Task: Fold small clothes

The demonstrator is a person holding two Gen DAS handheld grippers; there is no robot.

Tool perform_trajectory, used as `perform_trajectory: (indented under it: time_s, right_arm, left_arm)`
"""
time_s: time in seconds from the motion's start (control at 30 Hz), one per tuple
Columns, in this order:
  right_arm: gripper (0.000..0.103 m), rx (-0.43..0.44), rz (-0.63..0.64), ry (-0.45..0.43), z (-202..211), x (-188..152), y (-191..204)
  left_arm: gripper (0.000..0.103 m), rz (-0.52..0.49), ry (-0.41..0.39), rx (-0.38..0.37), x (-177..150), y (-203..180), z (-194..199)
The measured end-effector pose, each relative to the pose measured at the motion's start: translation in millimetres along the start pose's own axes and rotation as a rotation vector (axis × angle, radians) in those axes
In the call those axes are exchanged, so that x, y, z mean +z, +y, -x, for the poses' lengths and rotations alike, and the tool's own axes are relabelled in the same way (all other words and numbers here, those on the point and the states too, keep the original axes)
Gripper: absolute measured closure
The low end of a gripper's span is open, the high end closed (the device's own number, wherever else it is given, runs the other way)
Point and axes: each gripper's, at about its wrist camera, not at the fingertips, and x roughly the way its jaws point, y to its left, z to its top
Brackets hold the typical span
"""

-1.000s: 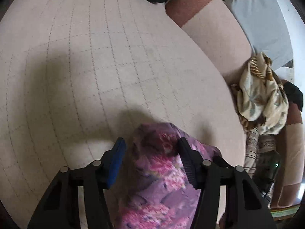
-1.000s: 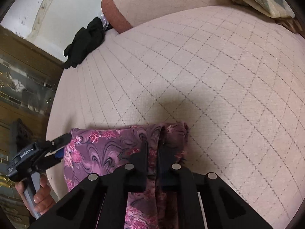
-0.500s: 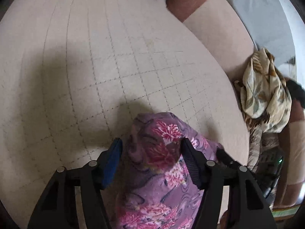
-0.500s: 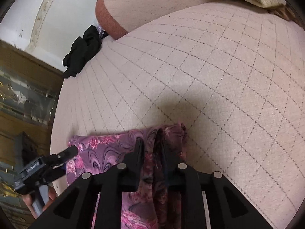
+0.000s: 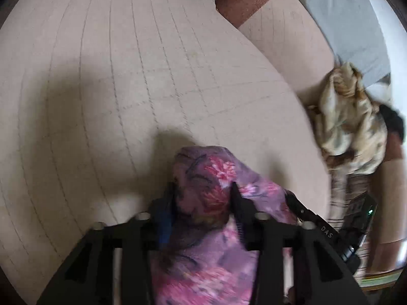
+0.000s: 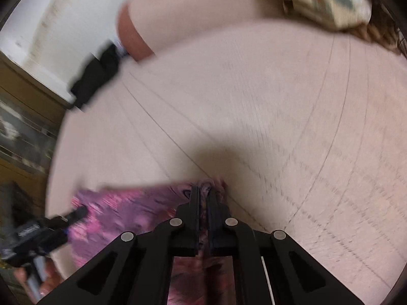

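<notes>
Pale pink quilted cushion point(image 5: 142, 81) with a stitched grid fills both views, a seat of soft padding with a rust-brown band on the backrest point(image 5: 244, 0) at one o'clock. In the left wrist view a crumpled cream-and-tan printed cloth point(image 5: 353, 127) lies at three o'clock off the cushion's edge, a grey pillow point(image 5: 356, 25) above it. Only the right wrist view shows the white wall point(image 6: 63, 25), the dark wood-and-glass cabinet point(image 6: 23, 132) at nine o'clock and a black bundle of cloth point(image 6: 96, 76) at ten o'clock; this view is heavily blurred. The purple floral garment point(image 5: 216, 183), thin and silky with pink blossoms, sits at six o'clock at the cushion's near edge. The left gripper point(image 5: 201, 195) has its jaws pressed in on a bunched mound of it. The right gripper point(image 6: 203, 193) has jaws nearly together, pinching a folded edge of the same garment point(image 6: 122, 208), stretched between the two.
</notes>
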Motion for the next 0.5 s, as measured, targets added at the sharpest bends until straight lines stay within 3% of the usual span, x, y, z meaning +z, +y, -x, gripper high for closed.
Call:
perform_trajectory:
  time_s: [0.1,0.2,0.27,0.33,0.4,0.5]
  right_arm:
    - [0.095,-0.003,0.025,-0.013,5,2,5]
    - [0.078,0.049,-0.001,-0.03,23,0,7]
    - [0.06,0.136,-0.034,-0.045,45,-6,7]
    - [0.05,0.202,-0.027,-0.058,69,-19,11]
    - [0.049,0.174,0.005,-0.057,82,-37,19]
    - [0.049,0.152,-0.009,-0.02,82,-78,10]
  left_arm:
    - [0.05,-0.049,-0.022,0.036,-3,-15,11]
    - [0.046,-0.124,-0.073,0.106,-11,-28,28]
    - [0.046,-0.17,-0.096,0.169,-23,-33,44]
    - [0.044,-0.22,-0.115,0.158,-40,-33,66]
    - [0.035,-0.246,-0.149,0.166,-60,-29,84]
    - [0.035,-0.237,-0.165,0.204,-89,-7,94]
